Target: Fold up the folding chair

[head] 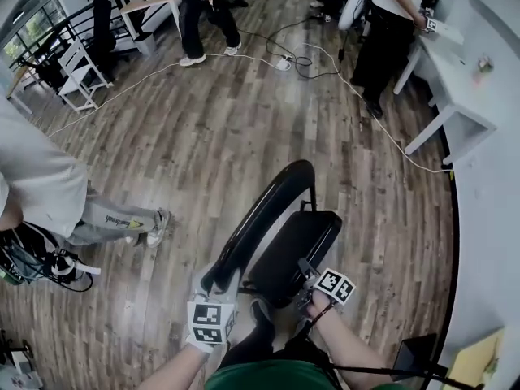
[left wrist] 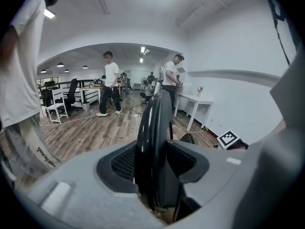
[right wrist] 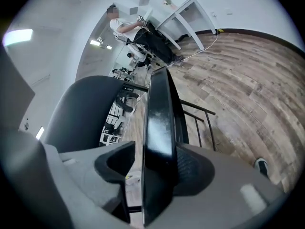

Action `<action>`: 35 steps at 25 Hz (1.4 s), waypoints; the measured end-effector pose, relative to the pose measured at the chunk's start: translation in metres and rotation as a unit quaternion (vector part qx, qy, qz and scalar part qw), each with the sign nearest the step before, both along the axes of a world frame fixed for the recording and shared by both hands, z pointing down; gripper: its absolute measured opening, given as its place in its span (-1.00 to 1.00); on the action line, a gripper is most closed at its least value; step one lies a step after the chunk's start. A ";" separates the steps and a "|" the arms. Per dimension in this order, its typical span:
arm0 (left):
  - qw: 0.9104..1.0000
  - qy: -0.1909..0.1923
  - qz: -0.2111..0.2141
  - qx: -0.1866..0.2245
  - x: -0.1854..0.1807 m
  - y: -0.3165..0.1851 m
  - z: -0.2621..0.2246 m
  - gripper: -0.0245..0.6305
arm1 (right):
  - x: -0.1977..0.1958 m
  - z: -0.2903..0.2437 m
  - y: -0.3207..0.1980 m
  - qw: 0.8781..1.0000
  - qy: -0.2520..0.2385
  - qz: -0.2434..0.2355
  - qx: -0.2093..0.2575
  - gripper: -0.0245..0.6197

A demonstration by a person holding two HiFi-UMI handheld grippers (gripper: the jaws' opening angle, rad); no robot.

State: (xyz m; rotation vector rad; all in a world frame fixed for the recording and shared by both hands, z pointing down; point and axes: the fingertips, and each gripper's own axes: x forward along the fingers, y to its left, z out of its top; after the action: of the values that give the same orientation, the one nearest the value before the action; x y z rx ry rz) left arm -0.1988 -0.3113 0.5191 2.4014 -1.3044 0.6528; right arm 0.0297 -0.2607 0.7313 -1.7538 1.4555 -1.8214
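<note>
**Item: folding chair [head: 286, 246], black, partly folded**

- Location: we record it on the wooden floor [head: 203, 153], directly in front of the wearer's feet and tilted towards the wearer.
- Backrest [head: 264, 205]: a curved black panel, seen edge-on as a long arc on the chair's left side.
- Seat [head: 302, 238]: a flat black panel just right of the backrest, raised steeply. Thin metal frame rods show beyond it in the right gripper view.
- Left tongs [head: 218, 281]: clenched on the near end of the backrest. In the left gripper view, both ribbed pads lie against the panel's two faces.
- Right tongs [head: 307, 276]: at the seat's near edge with the panel standing between the jaws. We note one pad against the panel, while a sliver of floor shows between the panel and the other pad, so the grip is not closed.

**Surroundings, placed from the chair**

- White desk [head: 455, 88]: far beyond the chair, to its right, against the wall. A person [head: 386, 31] stands at it.
- White cable [head: 154, 75]: trails over the floor well beyond the chair.
- White slatted chair [head: 79, 73]: far beyond, to the left.
- Second person [head: 203, 15]: standing far beyond the chair.
- Third person [head: 49, 185]: close to the chair's left, grey trousers, one shoe [head: 158, 226] pointing at the chair.
</note>
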 end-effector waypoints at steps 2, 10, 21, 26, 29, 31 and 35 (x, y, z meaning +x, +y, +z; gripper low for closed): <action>1.000 -0.004 0.006 0.001 -0.002 -0.003 -0.005 -0.33 | -0.010 -0.006 -0.012 1.000 0.015 0.000 -0.018 -0.19; 0.999 -0.024 0.035 0.020 -0.001 0.005 -0.014 -0.33 | -0.048 -0.020 -0.047 0.999 0.020 0.001 -0.025 -0.19; 0.997 -0.063 0.014 0.036 0.011 0.025 -0.017 -0.33 | -0.078 -0.027 -0.075 0.999 0.016 -0.018 -0.045 -0.19; 0.997 -0.070 -0.001 0.035 0.017 0.025 -0.021 -0.33 | -0.082 -0.027 -0.084 0.998 0.014 -0.030 -0.058 -0.19; 0.996 -0.080 -0.005 0.042 0.018 0.025 -0.020 -0.33 | -0.086 -0.026 -0.088 0.997 0.021 -0.033 -0.071 -0.19; 0.995 -0.084 -0.011 0.046 0.015 0.022 -0.020 -0.33 | -0.088 -0.027 -0.091 0.996 0.022 -0.036 -0.072 -0.18; 0.994 -0.089 -0.028 0.048 0.007 0.013 -0.019 -0.32 | -0.096 -0.029 -0.096 0.997 -0.001 -0.066 -0.045 -0.15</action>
State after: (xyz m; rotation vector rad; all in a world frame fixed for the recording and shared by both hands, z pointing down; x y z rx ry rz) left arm -0.1918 -0.2980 0.4999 2.4181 -1.5004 0.8226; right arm -0.0663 -0.3565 0.7020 -1.7333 1.5446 -1.9824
